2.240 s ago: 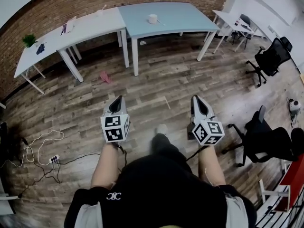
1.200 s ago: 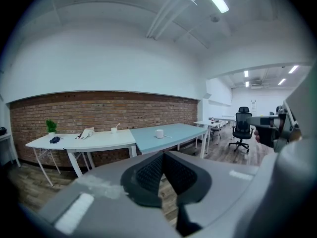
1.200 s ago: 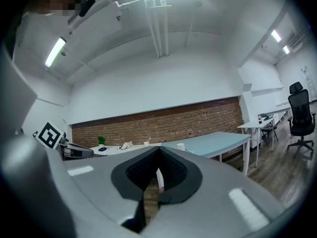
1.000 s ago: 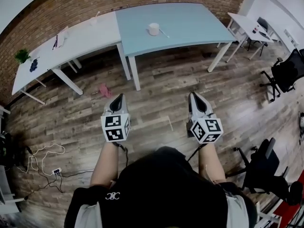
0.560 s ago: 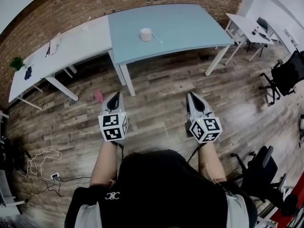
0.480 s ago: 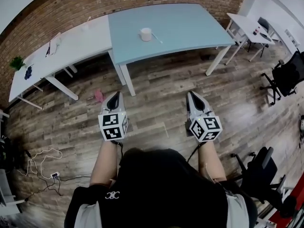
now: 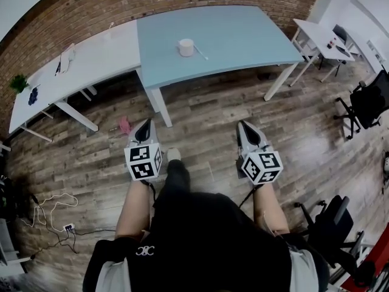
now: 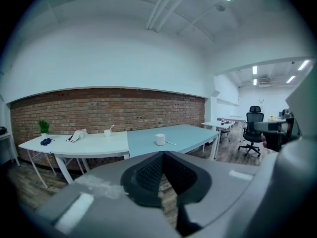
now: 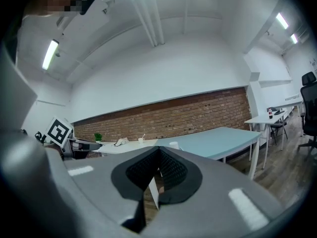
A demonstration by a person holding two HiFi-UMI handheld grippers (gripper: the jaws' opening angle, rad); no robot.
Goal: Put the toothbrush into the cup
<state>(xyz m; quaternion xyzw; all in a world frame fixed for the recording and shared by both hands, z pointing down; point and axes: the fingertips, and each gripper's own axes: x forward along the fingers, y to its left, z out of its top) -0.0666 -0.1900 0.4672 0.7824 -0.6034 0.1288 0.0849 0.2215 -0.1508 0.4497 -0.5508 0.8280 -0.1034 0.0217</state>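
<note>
A white cup stands on the pale blue table, with a thin white toothbrush lying just to its right. In the left gripper view the cup and the toothbrush show far ahead on that table. The cup also shows small in the right gripper view. My left gripper and my right gripper are held out over the wooden floor, well short of the table. Both are shut with nothing between their pads.
A white table joins the blue one on the left, carrying a small plant, a cloth and another cup. A pink thing lies on the floor. Office chairs stand at the right, cables at the left.
The tables, cup and toothbrush have drawn closer as the person walks toward them. Both grippers keep their place in front of the body and stay shut. A foot now shows between them.
</note>
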